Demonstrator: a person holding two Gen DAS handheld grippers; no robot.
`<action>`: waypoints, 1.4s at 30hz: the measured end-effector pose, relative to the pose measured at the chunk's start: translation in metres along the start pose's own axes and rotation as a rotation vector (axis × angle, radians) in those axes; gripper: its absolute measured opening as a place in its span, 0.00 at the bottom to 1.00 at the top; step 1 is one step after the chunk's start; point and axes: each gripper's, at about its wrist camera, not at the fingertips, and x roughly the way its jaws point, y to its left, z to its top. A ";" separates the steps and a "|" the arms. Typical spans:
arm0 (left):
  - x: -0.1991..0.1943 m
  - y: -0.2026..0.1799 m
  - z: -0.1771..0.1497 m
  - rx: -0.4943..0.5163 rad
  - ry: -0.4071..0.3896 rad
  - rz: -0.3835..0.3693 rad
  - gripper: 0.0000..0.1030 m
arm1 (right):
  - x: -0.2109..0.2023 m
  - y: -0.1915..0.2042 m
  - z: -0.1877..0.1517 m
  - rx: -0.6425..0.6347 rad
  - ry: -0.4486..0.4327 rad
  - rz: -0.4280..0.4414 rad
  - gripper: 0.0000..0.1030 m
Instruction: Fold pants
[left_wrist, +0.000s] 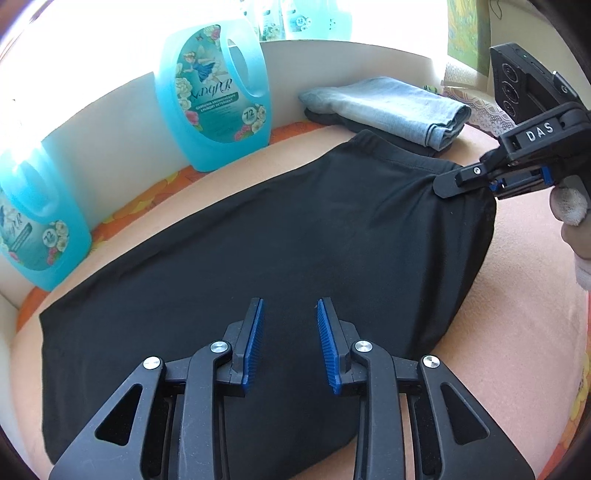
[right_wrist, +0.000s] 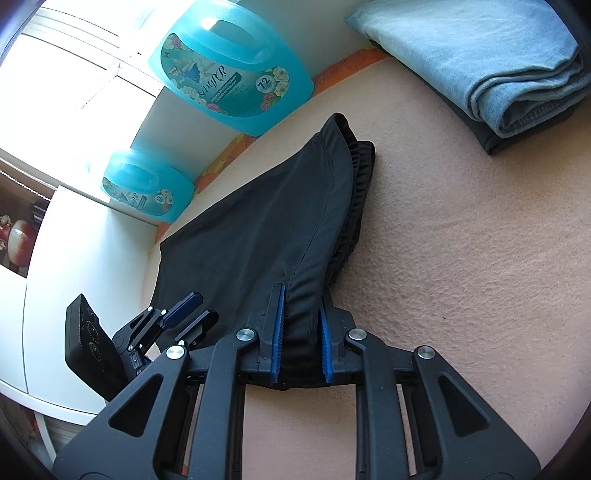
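Black pants (left_wrist: 258, 251) lie folded lengthwise on the peach-covered surface (left_wrist: 517, 314). In the left wrist view my left gripper (left_wrist: 290, 317) hovers open over the near part of the pants with nothing between its blue pads. My right gripper (left_wrist: 448, 182) sits at the far right edge of the pants, pinching the cloth and lifting it a little. In the right wrist view the right gripper (right_wrist: 301, 295) is shut on a bunched edge of the black pants (right_wrist: 280, 221), near the gathered waistband (right_wrist: 360, 173). The left gripper (right_wrist: 199, 308) shows at lower left, open.
Two blue detergent jugs (left_wrist: 214, 96) (left_wrist: 37, 229) stand along the white wall at the left. A folded light-blue pair of jeans (left_wrist: 391, 107) lies on a dark folded garment at the back; it also shows in the right wrist view (right_wrist: 491, 62). Orange patterned cloth (left_wrist: 147, 199) edges the surface.
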 end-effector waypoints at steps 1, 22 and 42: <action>-0.008 0.001 -0.004 -0.003 -0.008 -0.001 0.27 | -0.001 0.004 0.001 -0.006 -0.003 0.001 0.17; -0.116 0.102 -0.076 -0.346 -0.138 0.042 0.27 | 0.061 0.187 0.010 -0.321 0.053 0.057 0.15; -0.171 0.205 -0.161 -0.721 -0.171 0.238 0.27 | 0.279 0.346 -0.098 -0.710 0.347 0.018 0.19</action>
